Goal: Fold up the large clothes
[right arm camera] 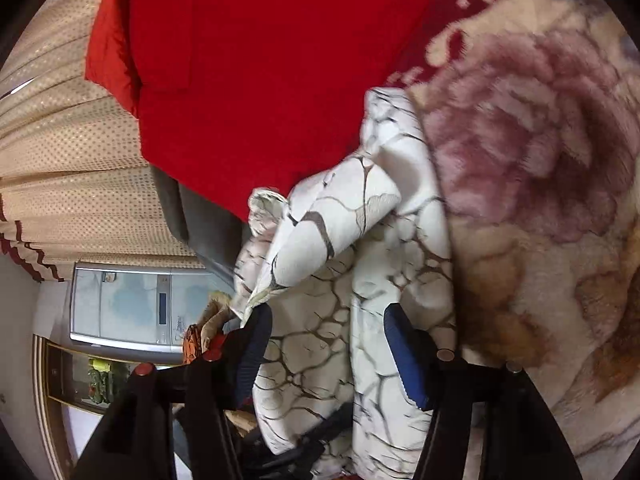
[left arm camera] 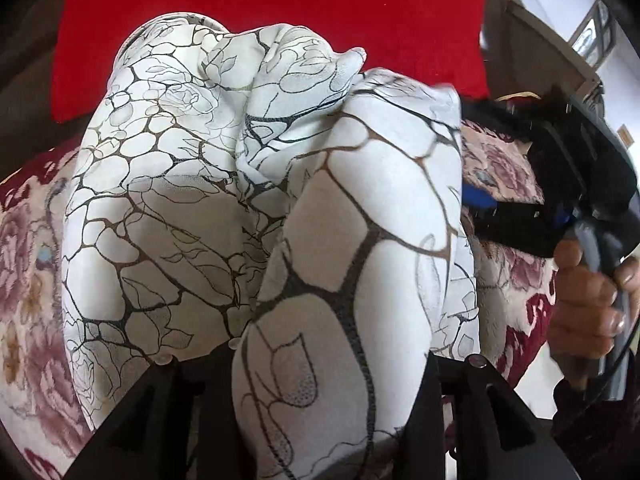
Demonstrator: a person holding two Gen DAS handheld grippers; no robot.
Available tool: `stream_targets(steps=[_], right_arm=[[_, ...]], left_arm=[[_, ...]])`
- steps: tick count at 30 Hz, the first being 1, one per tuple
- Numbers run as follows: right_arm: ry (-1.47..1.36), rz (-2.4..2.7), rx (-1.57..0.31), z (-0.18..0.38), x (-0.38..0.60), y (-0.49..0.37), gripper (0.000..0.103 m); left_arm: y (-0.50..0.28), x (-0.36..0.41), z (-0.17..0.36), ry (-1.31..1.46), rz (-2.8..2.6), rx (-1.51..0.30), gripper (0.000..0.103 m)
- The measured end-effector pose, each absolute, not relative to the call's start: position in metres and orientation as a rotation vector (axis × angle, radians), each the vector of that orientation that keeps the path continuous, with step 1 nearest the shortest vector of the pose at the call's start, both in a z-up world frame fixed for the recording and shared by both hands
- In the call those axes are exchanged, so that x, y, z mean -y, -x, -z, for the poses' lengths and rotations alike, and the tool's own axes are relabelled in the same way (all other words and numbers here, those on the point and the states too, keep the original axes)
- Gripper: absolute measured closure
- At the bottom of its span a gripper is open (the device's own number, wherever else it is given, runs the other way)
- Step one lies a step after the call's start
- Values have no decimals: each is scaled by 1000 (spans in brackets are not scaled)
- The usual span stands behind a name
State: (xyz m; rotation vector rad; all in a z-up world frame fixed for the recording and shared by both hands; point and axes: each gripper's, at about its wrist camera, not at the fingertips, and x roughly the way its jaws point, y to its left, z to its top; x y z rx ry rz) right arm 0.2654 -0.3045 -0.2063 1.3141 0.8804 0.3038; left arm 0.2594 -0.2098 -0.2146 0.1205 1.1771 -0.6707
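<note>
The white patterned garment [left arm camera: 280, 208] lies bunched on the floral blanket [left arm camera: 28, 280], just below the red cushion [left arm camera: 280, 12]. Left gripper [left arm camera: 336, 412]: garment folds hide its fingertips; state cannot be told. Right gripper [right arm camera: 332, 356]: jaws spread, garment loose between the blue pads [right arm camera: 404, 356].

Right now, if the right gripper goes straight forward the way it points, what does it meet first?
Most likely the white patterned garment: its folds already lie between the open fingers of the right gripper. The red cloth looks farther along that line, though depth is hard to judge in this view.
</note>
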Motion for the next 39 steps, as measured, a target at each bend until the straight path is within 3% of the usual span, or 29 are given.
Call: stream_targets(steps=[2, 4, 6, 9, 15, 17, 18, 21, 23, 25, 31, 33, 35, 37, 39], right_arm=[[-1282, -270, -846, 193, 298, -272, 40], [-1265, -259, -805, 179, 294, -270, 21], [-1237, -254, -780, 158, 293, -263, 21], [-1129, -249, -820, 138, 284, -271, 9], [-996, -291, -1102, 157, 228, -335, 10], [-846, -262, -1149, 158, 211, -353, 28], [-750, -244, -1183, 160, 202, -360, 46], [-674, -195, -1243, 182, 203, -360, 59], [-739, -201, -1221, 196, 218, -352, 63], [-799, -232, -1171, 205, 229, -342, 66], [-751, -190, -1080, 205, 227, -310, 71], [-730, -173, -1052, 194, 218, -303, 76], [-714, -144, -1007, 183, 217, -299, 78], [-731, -138, -930, 169, 226, -290, 80], [-750, -127, -861, 155, 237, -280, 81]], left_arm=[[-258, 202, 216, -114, 676, -1156, 66], [-241, 205, 215, -126, 677, -1127, 63], [-233, 206, 219, -134, 676, -1105, 62], [-225, 208, 222, -129, 690, -1091, 59], [-221, 223, 214, -97, 774, -1065, 50], [-215, 205, 205, -61, 814, -1055, 50], [-212, 192, 199, -34, 834, -1044, 50], [-201, 129, 178, 134, 905, -1000, 48], [-199, 88, 172, 232, 873, -969, 29], [-206, 46, 176, 283, 721, -960, 21], [-238, 32, 231, 325, 549, -1170, 24], [-239, 43, 240, 366, 582, -1170, 31], [-238, 51, 238, 402, 612, -1162, 48], [-235, 67, 235, 386, 613, -1175, 48], [-228, 95, 225, 274, 613, -1161, 40]])
